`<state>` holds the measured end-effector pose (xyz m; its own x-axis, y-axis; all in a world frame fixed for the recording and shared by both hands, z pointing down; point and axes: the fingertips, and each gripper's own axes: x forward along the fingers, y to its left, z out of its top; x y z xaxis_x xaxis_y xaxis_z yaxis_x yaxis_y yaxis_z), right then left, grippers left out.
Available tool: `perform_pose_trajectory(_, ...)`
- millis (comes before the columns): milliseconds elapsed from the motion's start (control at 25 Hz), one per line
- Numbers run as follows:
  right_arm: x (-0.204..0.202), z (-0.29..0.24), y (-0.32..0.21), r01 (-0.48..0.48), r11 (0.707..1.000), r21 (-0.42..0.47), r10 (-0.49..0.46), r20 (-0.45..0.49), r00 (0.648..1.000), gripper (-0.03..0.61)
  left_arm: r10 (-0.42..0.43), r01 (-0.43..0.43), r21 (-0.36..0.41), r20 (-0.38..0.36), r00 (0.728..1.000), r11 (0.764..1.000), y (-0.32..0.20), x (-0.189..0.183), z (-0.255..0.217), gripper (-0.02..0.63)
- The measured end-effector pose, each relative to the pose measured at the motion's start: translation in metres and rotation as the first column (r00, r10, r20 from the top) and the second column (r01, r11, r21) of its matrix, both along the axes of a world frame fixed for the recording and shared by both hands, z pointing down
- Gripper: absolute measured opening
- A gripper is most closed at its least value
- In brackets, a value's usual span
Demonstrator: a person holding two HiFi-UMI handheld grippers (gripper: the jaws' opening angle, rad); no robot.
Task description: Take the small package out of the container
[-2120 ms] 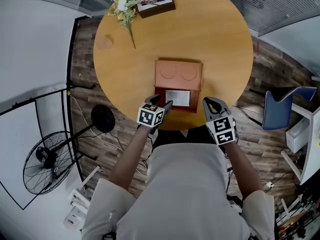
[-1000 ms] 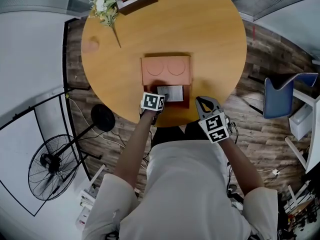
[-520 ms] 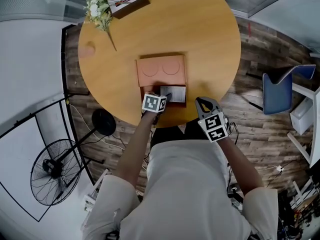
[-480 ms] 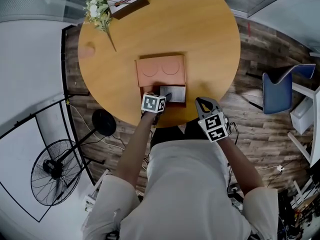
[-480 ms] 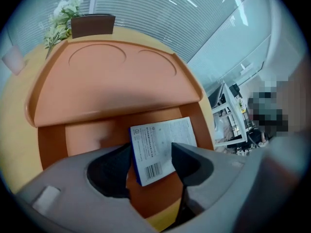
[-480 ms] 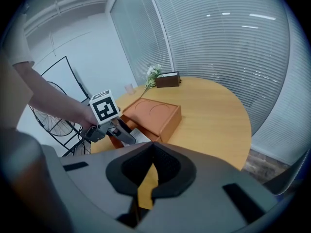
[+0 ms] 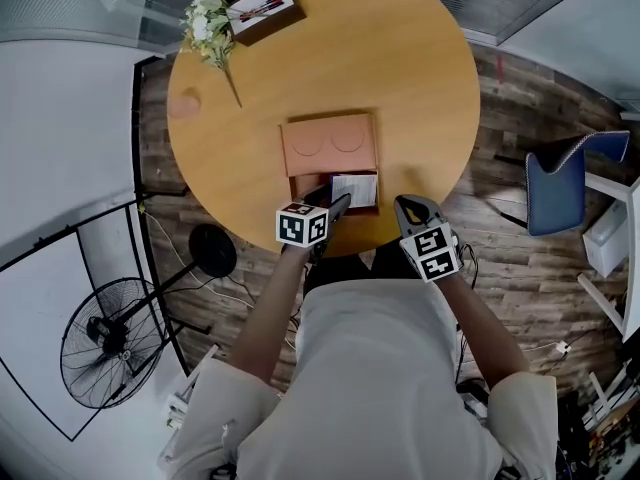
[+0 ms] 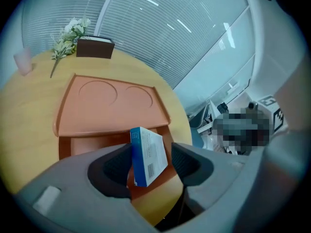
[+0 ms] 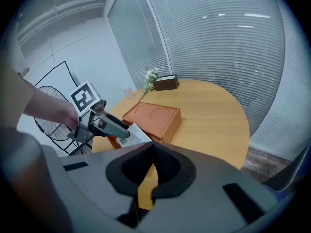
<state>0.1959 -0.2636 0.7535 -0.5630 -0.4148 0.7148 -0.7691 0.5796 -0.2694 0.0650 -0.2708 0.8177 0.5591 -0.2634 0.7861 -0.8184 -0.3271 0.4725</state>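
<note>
Left hand-held gripper (image 7: 339, 204) clamped on small package (image 8: 147, 154) over container (image 7: 330, 146); right hand-held gripper (image 9: 152, 150) closed, empty

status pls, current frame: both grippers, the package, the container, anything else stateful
left gripper: shut on the small package
right gripper: shut, empty, off to the container's right
small package: tilted on edge, held over the drawer
container: drawer pulled out toward the person
flowers: lying flat on the table
</note>
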Motion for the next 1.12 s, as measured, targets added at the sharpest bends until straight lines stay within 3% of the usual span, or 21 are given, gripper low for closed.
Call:
perform_pose_trajectory(400, -0.004, -0.01, 0.0, 0.003, 1.0, 0.008, -0.003, 0.005, 1.0, 0.003, 0.008, 0.0, 0.092, -0.091, 0.996, 0.996, 0.001, 0.034, -0.027, 0.25)
perform_pose_trajectory(680, 0.002, -0.012, 0.0, -0.011, 1.0, 0.011, 0.011, 0.0, 1.0, 0.003, 0.066, -0.065, 0.084, -0.014, 0.998, 0.994, 0.012, 0.052, -0.002, 0.247)
perform_pose_trajectory(760, 0.005, -0.01, 0.002, -0.015, 1.0, 0.007, 0.015, -0.004, 1.0, 0.003, 0.068, -0.07, 0.079, 0.032, 0.997, 0.994, 0.011, 0.05, 0.007, 0.214)
perform_pose_trajectory(800, 0.007, -0.009, 0.003, -0.017, 1.0, 0.005, 0.017, -0.006, 1.0, 0.003, 0.061, -0.065, 0.075, 0.054, 0.997, 0.995, 0.01, 0.048, 0.01, 0.148)
perform_pose_trajectory(840, 0.008, -0.009, 0.004, -0.019, 1.0, 0.005, 0.019, -0.008, 1.0, 0.003, 0.049, -0.054, 0.069, 0.066, 0.997, 0.996, 0.008, 0.046, 0.013, 0.126)
perform_pose_trajectory(1120, 0.022, -0.011, 0.013, -0.023, 1.0, 0.015, 0.023, -0.012, 1.0, 0.003, -0.034, 0.032, 0.049, 0.034, 0.999, 0.998, 0.009, 0.038, 0.009, 0.072)
